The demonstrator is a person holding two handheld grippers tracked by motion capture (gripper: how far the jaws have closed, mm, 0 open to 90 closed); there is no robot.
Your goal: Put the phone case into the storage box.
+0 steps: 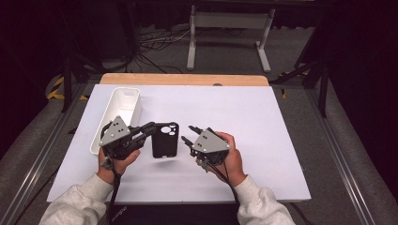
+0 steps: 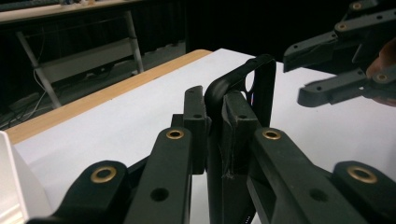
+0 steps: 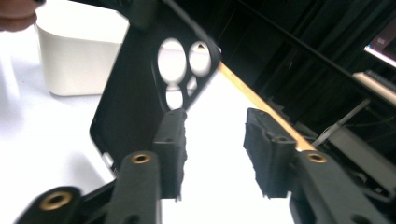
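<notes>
Phone case in left gripper

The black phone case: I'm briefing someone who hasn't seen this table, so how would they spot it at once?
Start at the white table, then find the long white bin near its left edge. Just right of the bin, the phone case is clamped by one edge in the left gripper, with the right gripper open beside it. It is the only flat black slab, with round camera cutouts in one corner.
</notes>
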